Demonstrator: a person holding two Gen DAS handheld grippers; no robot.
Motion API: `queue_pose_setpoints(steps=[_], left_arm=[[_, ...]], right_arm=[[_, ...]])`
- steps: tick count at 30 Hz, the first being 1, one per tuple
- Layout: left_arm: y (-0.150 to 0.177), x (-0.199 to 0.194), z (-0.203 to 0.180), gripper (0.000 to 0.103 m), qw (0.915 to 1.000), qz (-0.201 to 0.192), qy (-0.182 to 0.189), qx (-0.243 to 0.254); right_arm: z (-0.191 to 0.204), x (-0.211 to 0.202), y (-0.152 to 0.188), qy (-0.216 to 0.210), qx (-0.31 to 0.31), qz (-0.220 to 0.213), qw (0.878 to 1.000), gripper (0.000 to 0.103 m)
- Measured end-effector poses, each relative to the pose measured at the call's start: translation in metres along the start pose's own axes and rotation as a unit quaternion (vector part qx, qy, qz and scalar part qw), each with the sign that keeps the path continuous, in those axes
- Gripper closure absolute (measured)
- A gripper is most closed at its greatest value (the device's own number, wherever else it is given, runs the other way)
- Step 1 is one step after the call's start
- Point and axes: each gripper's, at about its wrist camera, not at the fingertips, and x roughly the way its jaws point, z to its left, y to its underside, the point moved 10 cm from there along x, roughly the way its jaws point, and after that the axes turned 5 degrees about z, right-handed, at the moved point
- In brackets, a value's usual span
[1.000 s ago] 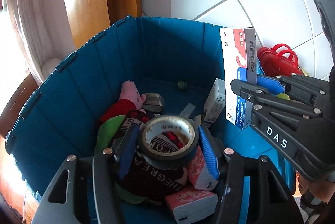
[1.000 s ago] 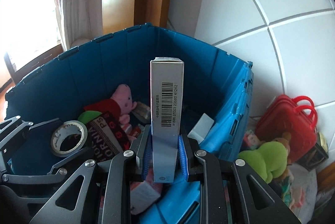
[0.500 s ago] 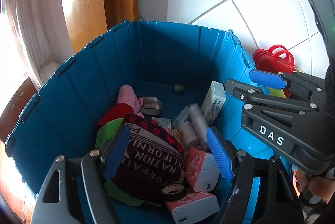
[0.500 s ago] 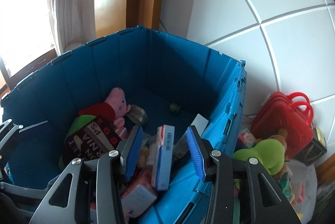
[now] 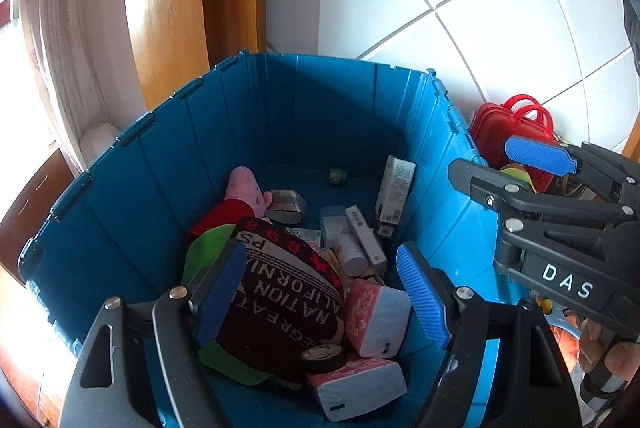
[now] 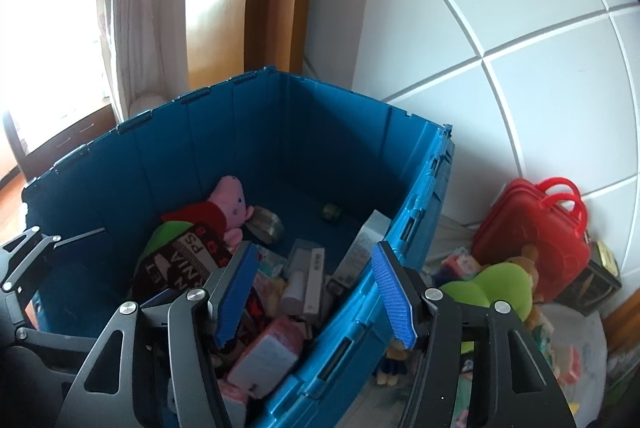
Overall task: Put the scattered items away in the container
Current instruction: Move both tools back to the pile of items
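The blue plastic crate (image 5: 168, 164) (image 6: 416, 228) holds a pink pig plush (image 5: 242, 188) (image 6: 230, 200), a dark knit hat (image 5: 280, 292), pink tissue packs (image 5: 376, 312), a black tape roll (image 5: 322, 356) and a long grey box (image 5: 366, 234) (image 6: 314, 276). My left gripper (image 5: 324, 292) is open and empty above the crate's contents. My right gripper (image 6: 316, 292) is open and empty over the crate's right wall; it also shows in the left wrist view (image 5: 536, 164).
Outside the crate on the right lie a red toy suitcase (image 6: 536, 224) (image 5: 512, 132), a green plush (image 6: 492, 288) and several small items on the white tiled floor (image 6: 480, 8). A wooden door frame (image 5: 168, 8) and a white curtain (image 6: 132, 8) stand behind the crate.
Both grippers opened: the left let go of the tape roll and the right let go of the long box, and both now lie in the crate. Both grippers have risen and pulled back.
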Motion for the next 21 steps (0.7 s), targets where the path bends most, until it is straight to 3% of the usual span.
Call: queue_pose_setpoints(steps=[12,21], left_arm=[[0.025,-0.066,-0.048,0.025,0.9984,-0.054,0.008,0.014],[0.042,-0.091,-0.123,0.025,0.9958,-0.069,0.036,0.048]], right_arm=[[-0.02,-0.074,0.043,-0.022,0.019,-0.038,0.999,0.033],[-0.085,-0.118,0.089,0.002,0.061,-0.047,0.997,0.031]])
